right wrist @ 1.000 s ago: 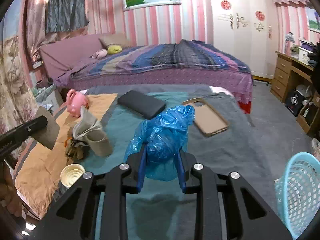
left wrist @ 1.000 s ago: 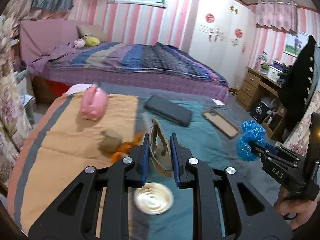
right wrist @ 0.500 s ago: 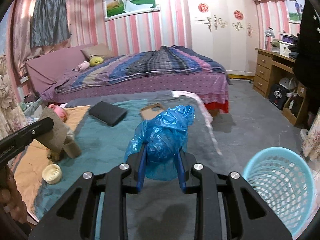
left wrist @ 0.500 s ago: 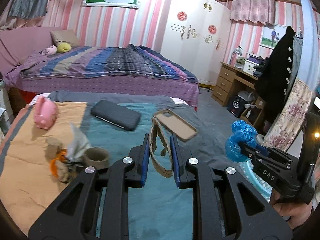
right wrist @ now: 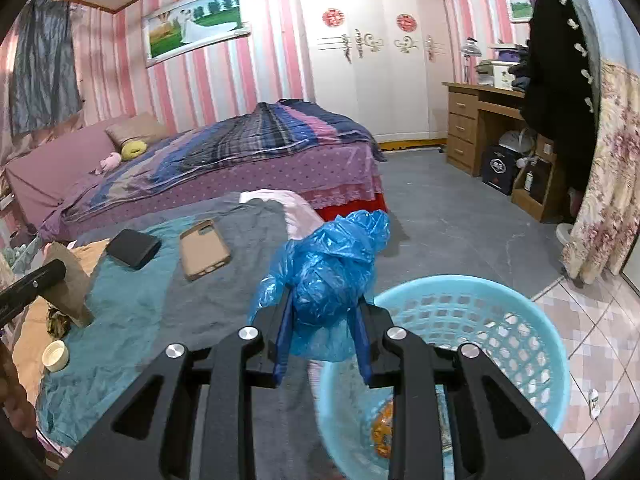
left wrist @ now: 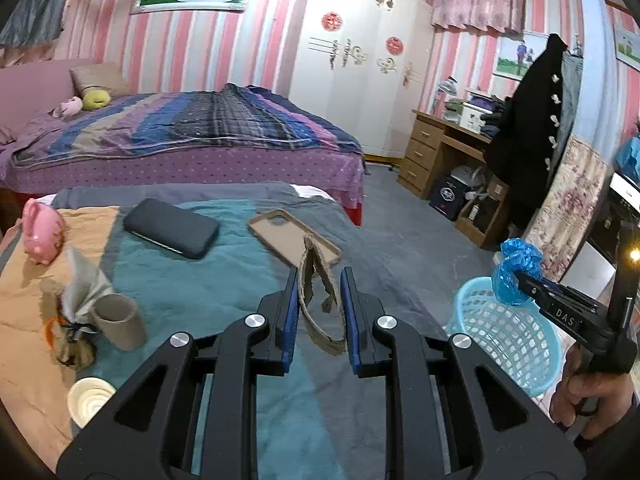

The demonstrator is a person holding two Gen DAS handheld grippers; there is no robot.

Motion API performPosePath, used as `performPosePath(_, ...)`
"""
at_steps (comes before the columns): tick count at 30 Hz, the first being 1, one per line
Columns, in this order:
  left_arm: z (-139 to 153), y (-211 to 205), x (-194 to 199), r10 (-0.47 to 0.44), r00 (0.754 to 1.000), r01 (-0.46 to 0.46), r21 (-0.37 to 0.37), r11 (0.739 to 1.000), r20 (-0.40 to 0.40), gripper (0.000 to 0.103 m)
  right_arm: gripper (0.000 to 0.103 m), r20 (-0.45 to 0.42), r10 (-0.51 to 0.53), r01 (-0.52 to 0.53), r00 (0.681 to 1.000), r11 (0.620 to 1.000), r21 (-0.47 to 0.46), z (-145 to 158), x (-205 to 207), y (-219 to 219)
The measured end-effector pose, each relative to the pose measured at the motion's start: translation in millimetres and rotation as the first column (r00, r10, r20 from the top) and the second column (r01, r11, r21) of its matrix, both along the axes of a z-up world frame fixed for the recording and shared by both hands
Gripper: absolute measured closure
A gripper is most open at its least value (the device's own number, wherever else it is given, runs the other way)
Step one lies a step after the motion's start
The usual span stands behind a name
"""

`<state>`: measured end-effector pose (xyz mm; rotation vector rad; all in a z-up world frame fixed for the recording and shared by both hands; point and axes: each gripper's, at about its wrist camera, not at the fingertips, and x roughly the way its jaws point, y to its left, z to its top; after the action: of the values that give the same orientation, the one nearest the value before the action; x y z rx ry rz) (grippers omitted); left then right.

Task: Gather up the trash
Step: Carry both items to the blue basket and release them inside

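- Currently, the left gripper (left wrist: 320, 312) points forward and somewhat downward over the bed (left wrist: 224, 296); its jaws stand narrow, clamped on a cardboard scrap (left wrist: 318, 300).
- The cardboard scrap stands upright between the blue pads and projects ahead of the fingertips, above the bed's grey-teal cover.
- The right gripper (right wrist: 322, 330) also tilts downward; its jaws are closed on a crumpled blue bag (right wrist: 332, 272).
- In the right wrist view the blue bag hangs just above the near rim of the basket (right wrist: 532, 320), at the bed's edge.
- In the left wrist view the right gripper (left wrist: 520, 280) enters from the right, held by a hand (left wrist: 588, 396) low at the frame edge; the bag sits over the basket's far rim.
- The basket (left wrist: 512, 340) stands on the floor beside the bed; an orange item (right wrist: 384, 424) lies at its bottom.
- On the bed lie a tube (left wrist: 120, 322), a tissue wad (left wrist: 86, 284), a white cap (left wrist: 90, 400), a pink pig (left wrist: 42, 230), a dark case (left wrist: 172, 228) and a tan case (left wrist: 288, 236).
- The tissue wad touches the tube; the cap lies apart, nearer the camera.
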<state>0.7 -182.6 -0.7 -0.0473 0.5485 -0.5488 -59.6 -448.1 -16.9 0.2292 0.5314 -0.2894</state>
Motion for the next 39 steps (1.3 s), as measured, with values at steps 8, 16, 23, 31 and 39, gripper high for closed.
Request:
performPosePath(8,-6,-34,-10,-0.077,0.997,0.078,0.023,0.997,-0.006,0.084,0.076,-0.007,-0.038,0.037,0.999,0.999,-0.03,-2,-16,-19)
performPosePath(16,-11,-87,-25,-0.198,0.98,0.198,-0.01,0.98,-0.029,0.084,0.073,-0.017,-0.08,0.08,0.997,0.997,0.011,-7,-30,-41)
performPosePath(23,-14,-141,-45,-0.327,0.945,0.326,-0.011,0.945,-0.026,0.084,0.034,-0.004,-0.247,0.247,0.969,0.968,0.048,-10,-47,-78)
performPosePath(31,-32,-187,-51,-0.392,0.918,0.394,0.025,0.919,-0.06,0.082,0.034,0.021,-0.339,0.333,0.941,0.933,0.139,-12,-65,-108)
performPosePath(39,-29,-190,-50,-0.419,0.906,0.418,-0.04,0.908,-0.052,0.044,0.034,0.035,-0.355,0.344,0.934,0.923,0.17,-13,-69,-119)
